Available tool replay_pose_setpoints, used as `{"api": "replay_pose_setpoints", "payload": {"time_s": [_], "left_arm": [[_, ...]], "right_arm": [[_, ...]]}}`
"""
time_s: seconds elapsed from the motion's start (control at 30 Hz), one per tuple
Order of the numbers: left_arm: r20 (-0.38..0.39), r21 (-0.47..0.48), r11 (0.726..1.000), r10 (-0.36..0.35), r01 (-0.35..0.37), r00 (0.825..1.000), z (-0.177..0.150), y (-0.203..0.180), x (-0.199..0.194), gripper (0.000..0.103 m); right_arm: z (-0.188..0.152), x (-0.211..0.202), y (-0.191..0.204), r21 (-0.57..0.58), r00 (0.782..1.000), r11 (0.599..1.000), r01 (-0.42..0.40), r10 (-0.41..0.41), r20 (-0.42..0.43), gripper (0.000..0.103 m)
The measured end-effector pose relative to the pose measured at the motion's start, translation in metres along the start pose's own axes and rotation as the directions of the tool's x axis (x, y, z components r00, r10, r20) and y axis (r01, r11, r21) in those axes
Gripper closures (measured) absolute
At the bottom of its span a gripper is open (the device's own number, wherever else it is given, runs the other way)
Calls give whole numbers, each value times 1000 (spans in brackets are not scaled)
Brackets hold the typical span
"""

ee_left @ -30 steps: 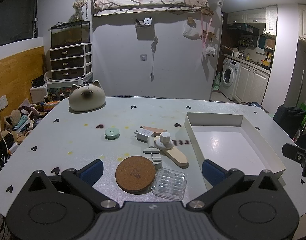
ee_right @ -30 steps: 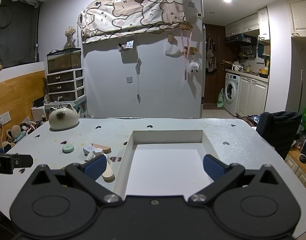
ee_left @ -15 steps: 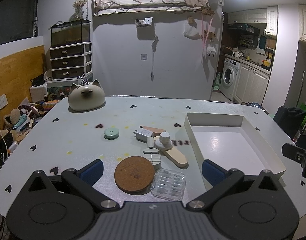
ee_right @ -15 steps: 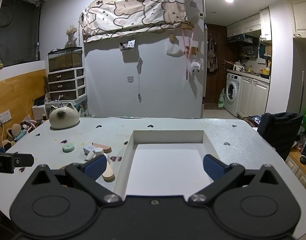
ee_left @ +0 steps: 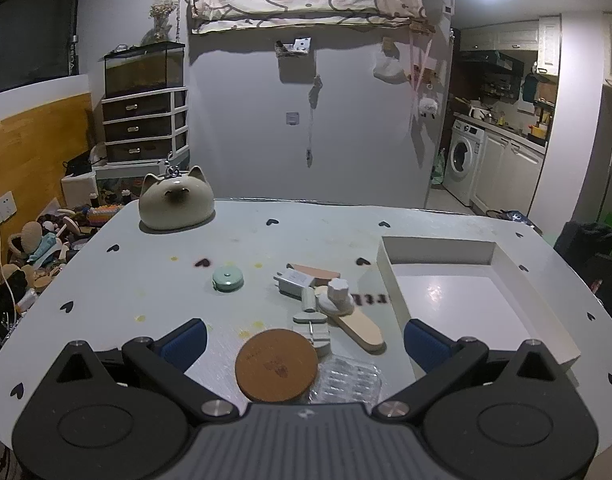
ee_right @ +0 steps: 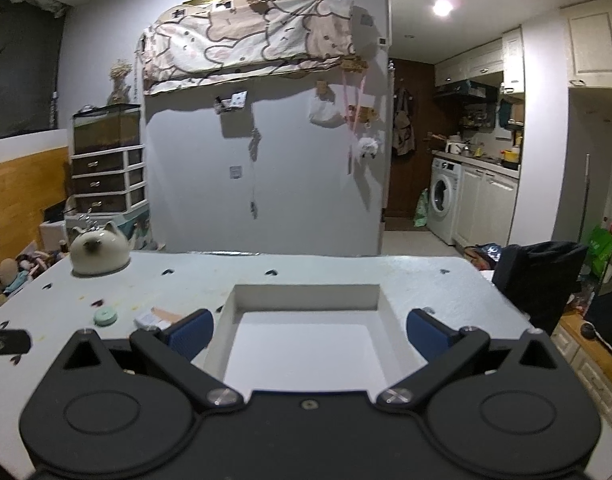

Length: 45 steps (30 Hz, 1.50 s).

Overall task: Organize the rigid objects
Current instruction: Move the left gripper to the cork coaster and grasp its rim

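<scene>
Grey wall (ee_left: pixel 346 120), kitchen washing machine (ee_left: pixel 462 156)

Small rigid items clustered on table left of white tray.

Round brown cork coaster (ee_left: pixel 276 365) lies flat at front, w/ clear ribbed plastic case (ee_left: pixel 348 380) touching its right edge. Behind: grey-green clip-like piece (ee_left: pixel 313 327), long tan wooden stick (ee_left: pixel 360 329) lying diagonal w/ a white knobbed piece (ee_left: pixel 338 293) on its far end, white plug adapter (ee_left: pixel 293 283), pinkish flat block (ee_left: pixel 321 273). Mint-green round disc (ee_left: pixel 227 279) sits apart to the left. Shallow white rectangular tray (ee_left: pixel 390 276), empty, upright, to the right.
</scene>
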State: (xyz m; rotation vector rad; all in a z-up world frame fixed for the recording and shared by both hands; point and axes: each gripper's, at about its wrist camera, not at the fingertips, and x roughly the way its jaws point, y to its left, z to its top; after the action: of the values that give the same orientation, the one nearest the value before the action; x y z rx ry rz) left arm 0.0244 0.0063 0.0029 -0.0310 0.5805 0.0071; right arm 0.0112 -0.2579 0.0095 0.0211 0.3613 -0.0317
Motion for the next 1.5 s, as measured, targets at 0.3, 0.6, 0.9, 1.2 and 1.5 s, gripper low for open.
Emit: {"api": "replay_pose_setpoints", "payload": {"time_s": [0.3,0.6,0.9,1.2,1.5], "left_arm": [[-52,-1,999,51,-51,997,2,21,33,0],[-144,-45,993,100,-108,985,0,25,86,0],[-243,-107,975,165,-196,956,-5,16,131,0],[-315,-111,967,184,-229,931,-23,11,157,0],[-386,-109,959,203,-263,900,-35,23,179,0]], "right_arm": [[14,32,-27,10,996,996,90,-90,-22,0],[9,79,-80,-31,988,996,89,-93,-125,5],[-15,140,-131,49,958,996,73,-56,-282,18],[-48,183,-152,77,903,997,-32,62,-424,42],[-69,199,-153,104,852,993,-59,105,-513,72]]}}
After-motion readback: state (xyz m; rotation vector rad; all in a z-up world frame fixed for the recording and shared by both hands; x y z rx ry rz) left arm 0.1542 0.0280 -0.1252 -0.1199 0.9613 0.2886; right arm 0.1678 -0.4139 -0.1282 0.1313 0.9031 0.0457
